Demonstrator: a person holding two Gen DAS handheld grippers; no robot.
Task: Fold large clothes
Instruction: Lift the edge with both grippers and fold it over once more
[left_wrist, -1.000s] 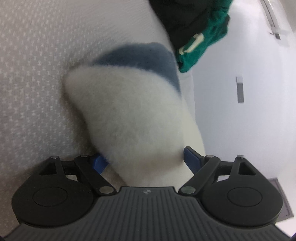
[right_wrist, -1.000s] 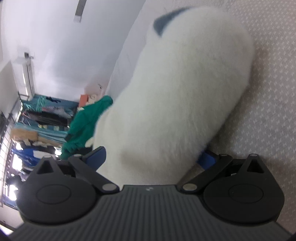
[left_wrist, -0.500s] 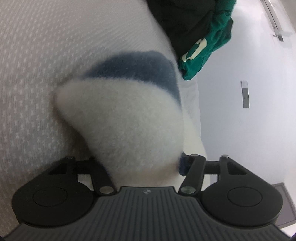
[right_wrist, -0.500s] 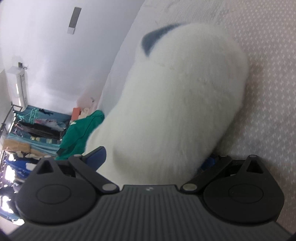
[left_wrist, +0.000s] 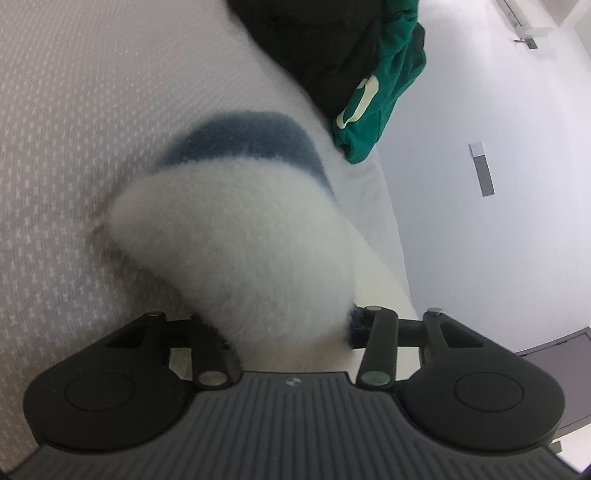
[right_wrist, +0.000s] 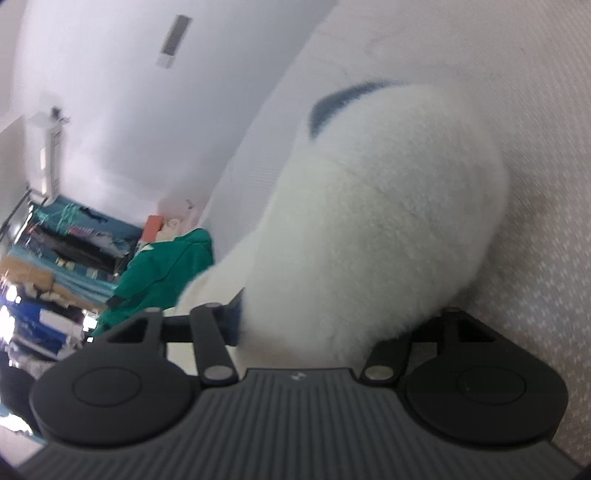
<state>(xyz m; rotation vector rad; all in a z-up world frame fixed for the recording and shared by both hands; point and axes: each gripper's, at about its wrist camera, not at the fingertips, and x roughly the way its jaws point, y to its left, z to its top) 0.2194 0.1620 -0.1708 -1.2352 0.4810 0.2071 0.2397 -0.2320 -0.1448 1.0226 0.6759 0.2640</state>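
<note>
A fluffy white garment (left_wrist: 236, 240) with a blue band lies bunched on the patterned bed cover (left_wrist: 74, 122). My left gripper (left_wrist: 291, 328) is shut on one end of it; the fleece hides the fingertips. The same garment (right_wrist: 376, 221) fills the right wrist view. My right gripper (right_wrist: 332, 325) is shut on its other end, with the fingers squeezed into the fleece. The garment bulges up between both grips, resting on the bed.
A green and black pile of clothes (left_wrist: 354, 74) lies at the far bed edge; the green one also shows in the right wrist view (right_wrist: 162, 269). A white wall (left_wrist: 498, 221) stands beyond the bed. Racks of clothes (right_wrist: 55, 240) stand further off.
Both grippers closed from open onto the white garment. The left shut first, the right followed. The garment bunched up a little.
</note>
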